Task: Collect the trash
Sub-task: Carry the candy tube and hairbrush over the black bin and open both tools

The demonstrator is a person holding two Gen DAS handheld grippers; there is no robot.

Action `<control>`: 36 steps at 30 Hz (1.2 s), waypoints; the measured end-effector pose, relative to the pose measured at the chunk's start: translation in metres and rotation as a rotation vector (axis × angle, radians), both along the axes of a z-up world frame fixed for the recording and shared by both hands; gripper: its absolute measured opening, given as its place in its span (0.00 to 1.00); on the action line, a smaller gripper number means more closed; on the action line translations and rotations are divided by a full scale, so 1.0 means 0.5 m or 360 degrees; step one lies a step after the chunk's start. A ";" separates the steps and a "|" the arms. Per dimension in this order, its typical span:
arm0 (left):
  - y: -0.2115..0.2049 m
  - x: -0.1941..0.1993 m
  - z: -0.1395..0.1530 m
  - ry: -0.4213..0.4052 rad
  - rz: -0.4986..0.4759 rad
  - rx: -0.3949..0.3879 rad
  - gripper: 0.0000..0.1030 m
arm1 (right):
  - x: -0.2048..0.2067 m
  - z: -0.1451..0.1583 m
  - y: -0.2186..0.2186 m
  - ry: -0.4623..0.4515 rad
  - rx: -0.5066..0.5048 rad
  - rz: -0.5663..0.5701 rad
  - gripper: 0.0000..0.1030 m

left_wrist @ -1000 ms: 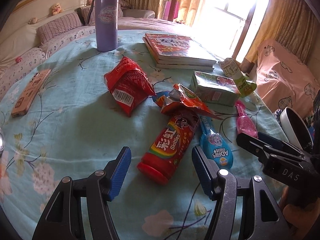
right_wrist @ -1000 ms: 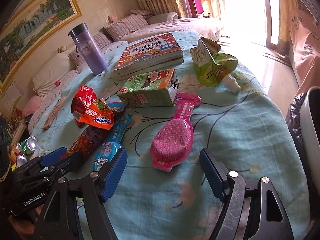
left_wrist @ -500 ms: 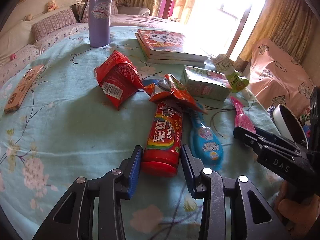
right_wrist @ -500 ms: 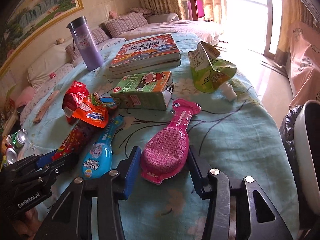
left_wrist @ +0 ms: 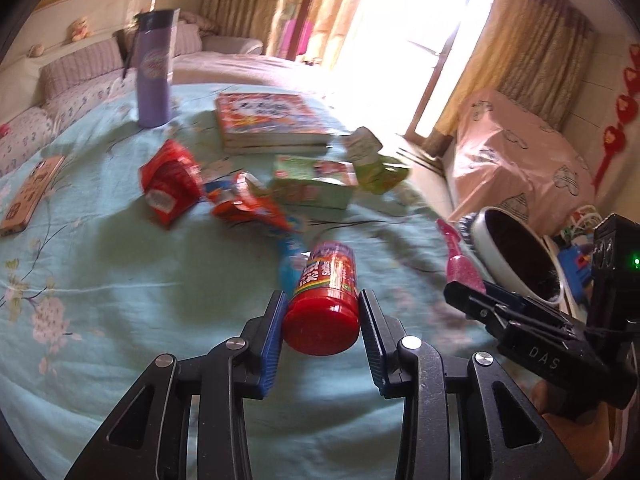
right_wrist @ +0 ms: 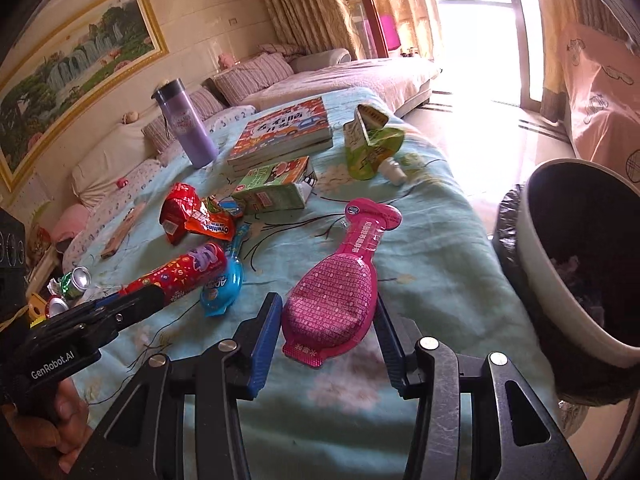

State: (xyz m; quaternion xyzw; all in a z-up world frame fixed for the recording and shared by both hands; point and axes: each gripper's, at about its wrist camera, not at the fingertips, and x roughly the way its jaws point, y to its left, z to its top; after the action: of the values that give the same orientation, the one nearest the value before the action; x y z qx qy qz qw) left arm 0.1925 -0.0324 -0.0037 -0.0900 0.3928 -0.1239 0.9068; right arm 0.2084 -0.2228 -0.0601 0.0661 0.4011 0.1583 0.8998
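White round plastic bin with black liner [right_wrist: 560,280], dark scraps inside, just beside tablecloth edge. Left gripper [left_wrist: 322,322] clamped on red-capped Skittles tube [left_wrist: 324,300], lifted clear of cloth, near bin. Right gripper [right_wrist: 326,336] clamped on pink flat pouch [right_wrist: 340,292], beside bin. Crushed cans [right_wrist: 76,280] only in right view. "Ovaltine" on orange wrapper [right_wrist: 210,226].

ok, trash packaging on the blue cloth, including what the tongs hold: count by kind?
Pouches: 3 (pink pouch, blue pouch, green pouch)
Wrappers: 2 (red wrapper, orange wrapper)
Cartons: 2 (green carton, crumpled carton)
Tubes: 1 (candy tube)
Total: 8
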 end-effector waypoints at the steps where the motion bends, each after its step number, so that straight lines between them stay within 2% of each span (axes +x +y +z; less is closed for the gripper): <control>1: -0.007 -0.004 0.002 -0.0005 -0.0013 0.0004 0.34 | -0.004 0.003 -0.006 -0.0004 0.0002 -0.0006 0.46; 18: -0.142 -0.016 0.030 -0.0050 -0.0214 0.0032 0.33 | -0.067 0.047 -0.129 -0.0097 0.0064 -0.0148 0.46; 36: -0.304 0.023 0.067 -0.0130 -0.0447 0.0048 0.33 | -0.068 0.066 -0.301 -0.0137 0.0079 -0.0397 0.46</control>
State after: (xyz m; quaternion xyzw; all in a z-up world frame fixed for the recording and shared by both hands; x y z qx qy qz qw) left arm 0.2040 -0.1842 0.0296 -0.0156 0.3661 -0.2472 0.8970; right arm 0.1743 -0.3734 -0.0269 0.1307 0.3468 0.0579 0.9270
